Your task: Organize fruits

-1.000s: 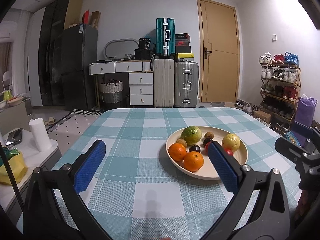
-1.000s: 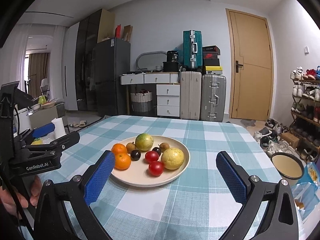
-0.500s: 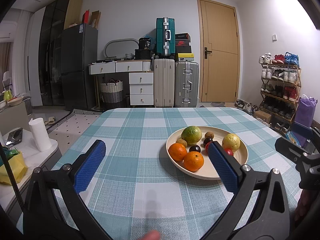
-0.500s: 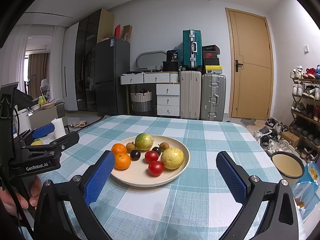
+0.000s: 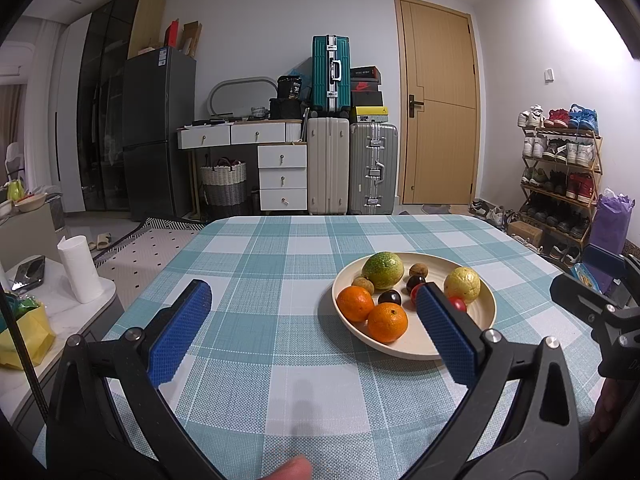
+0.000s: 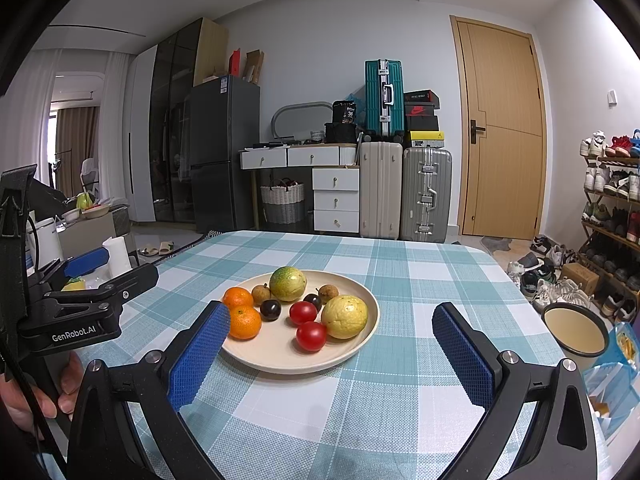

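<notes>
Left gripper: blue-padded fingers spread wide over the teal-and-white checked tablecloth, nothing between them
Right gripper: blue-padded fingers wide apart, nothing gripped
Round cream plate: on the cloth, mid-table; ahead of the right gripper and partly behind its left finger; in the left view it sits behind the right finger
Fruit on plate: two oranges touching, two red tomatoes, yellow round fruit, green-yellow citrus, dark plums and small brown fruits between
Only in right view: cream enamel bowl with dark rim at the table's right edge, beside a blue snack bag; hand on the left gripper's handle
Only in left view: white paper roll, yellow bag on a side table
Writing: "GenRobot.AI" on the left gripper's body, seen in the right view
</notes>
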